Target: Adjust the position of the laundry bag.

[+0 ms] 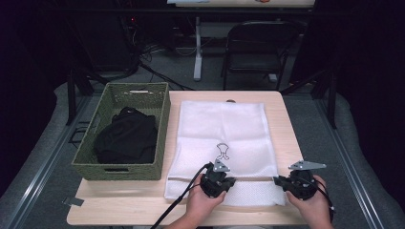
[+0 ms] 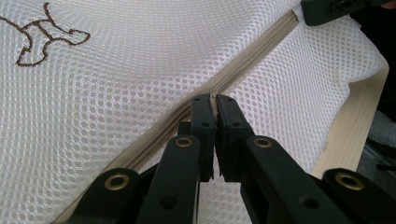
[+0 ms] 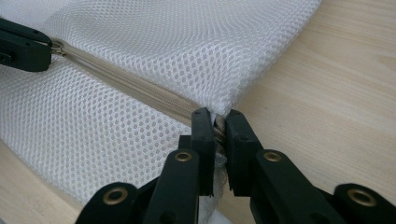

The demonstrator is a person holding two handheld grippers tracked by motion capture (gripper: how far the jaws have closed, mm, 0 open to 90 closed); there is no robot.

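Note:
A white mesh laundry bag (image 1: 222,129) lies flat on the wooden table (image 1: 143,200), with a brown embroidered figure (image 2: 42,35) on it. A beige zipper (image 2: 252,60) runs across the bag near its front end. My left gripper (image 2: 215,100) is shut on the zipper line; the right gripper view shows it pinching the metal zipper pull (image 3: 58,46). My right gripper (image 3: 218,116) is shut on the zipper's end at the bag's right edge. In the high view the left gripper (image 1: 230,181) and right gripper (image 1: 278,181) face each other along the zipper (image 1: 253,180).
A green woven basket (image 1: 119,169) with a heap of black clothing (image 1: 126,138) stands at the table's left, touching the bag's side. A black folding chair (image 1: 258,47) stands behind the table. Bare wood shows to the right of the bag (image 3: 327,93).

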